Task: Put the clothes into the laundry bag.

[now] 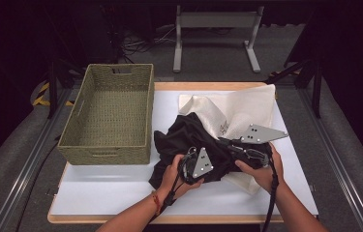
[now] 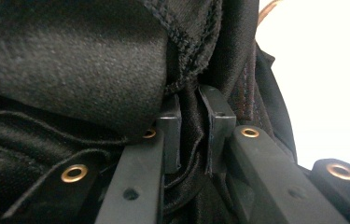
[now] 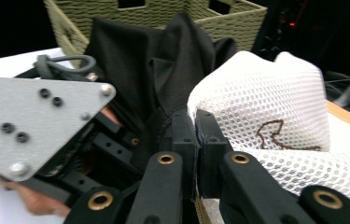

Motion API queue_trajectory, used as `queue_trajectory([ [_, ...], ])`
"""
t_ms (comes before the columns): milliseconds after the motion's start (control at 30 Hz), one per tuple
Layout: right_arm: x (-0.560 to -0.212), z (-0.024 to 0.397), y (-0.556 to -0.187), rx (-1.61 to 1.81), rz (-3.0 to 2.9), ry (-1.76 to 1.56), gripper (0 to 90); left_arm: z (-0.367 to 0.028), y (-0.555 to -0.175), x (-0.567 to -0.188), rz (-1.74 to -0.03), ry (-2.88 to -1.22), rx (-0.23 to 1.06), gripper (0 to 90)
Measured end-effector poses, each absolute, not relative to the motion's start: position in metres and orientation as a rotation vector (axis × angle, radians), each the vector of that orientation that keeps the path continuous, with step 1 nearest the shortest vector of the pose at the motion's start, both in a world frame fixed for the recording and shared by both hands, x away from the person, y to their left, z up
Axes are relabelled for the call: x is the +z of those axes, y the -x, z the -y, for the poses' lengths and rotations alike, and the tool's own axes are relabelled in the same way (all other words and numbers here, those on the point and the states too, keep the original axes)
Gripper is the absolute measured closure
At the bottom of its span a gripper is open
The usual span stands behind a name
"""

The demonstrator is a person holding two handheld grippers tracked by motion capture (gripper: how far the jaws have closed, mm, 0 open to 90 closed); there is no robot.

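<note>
A crumpled black garment [image 1: 189, 135] lies mid-table, partly over a white mesh garment [image 1: 247, 108]. My left gripper [image 1: 191, 153] is at the black garment's near side. In the left gripper view the left gripper [image 2: 193, 135] is shut on a fold of the black cloth [image 2: 70, 60]. My right gripper [image 1: 223, 143] is at the garment's right edge. In the right gripper view the right gripper [image 3: 195, 135] is shut where the black hem [image 3: 135, 60] meets the white mesh [image 3: 266, 98], and the hem runs in between the pads. The left gripper's grey plate [image 3: 32, 121] shows close by.
A woven green basket [image 1: 104, 153] stands at the table's left, its wall [image 3: 238, 18] just behind the clothes. The white table top [image 1: 121, 188] lies in front of it. A grey metal stand [image 1: 215, 21] is on the floor beyond the table.
</note>
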State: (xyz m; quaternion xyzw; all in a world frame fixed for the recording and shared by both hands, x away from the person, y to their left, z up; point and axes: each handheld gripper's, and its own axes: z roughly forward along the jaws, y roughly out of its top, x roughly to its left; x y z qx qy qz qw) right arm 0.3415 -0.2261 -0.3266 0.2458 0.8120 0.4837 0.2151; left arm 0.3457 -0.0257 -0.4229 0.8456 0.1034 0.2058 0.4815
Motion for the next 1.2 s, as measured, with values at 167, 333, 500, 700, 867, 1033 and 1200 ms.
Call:
queue_trajectory([
  [167,-0.331,0.230,-0.344,1.283,-2.246,-0.683,88.3,-0.011,-0.320,-0.403,-0.149,-2.050,0.443,61.2],
  [333,-0.334,0.230,-0.345,1.267,-2.254,-0.683,88.3,-0.053,-0.300,-0.380,-0.181,-1.979,0.464,44.4],
  [500,-0.334,0.229,-0.344,1.256,-2.259,-0.672,88.3,-0.088,-0.311,-0.358,-0.370,-1.903,0.489,16.2],
  [700,-0.335,0.229,-0.342,1.245,-2.269,-0.657,88.3,-0.077,-0.346,-0.363,-0.455,-1.962,0.471,10.1],
  [867,-0.336,0.230,-0.341,1.242,-2.289,-0.639,88.3,-0.049,-0.368,-0.378,-0.477,-2.087,0.429,10.0],
  [1033,-0.337,0.231,-0.340,1.241,-2.292,-0.635,88.3,-0.032,-0.380,-0.395,-0.411,-2.191,0.342,71.8],
  [1200,-0.335,0.229,-0.344,1.263,-2.275,-0.648,88.3,-0.021,-0.384,-0.416,-0.373,-2.152,0.233,80.3],
])
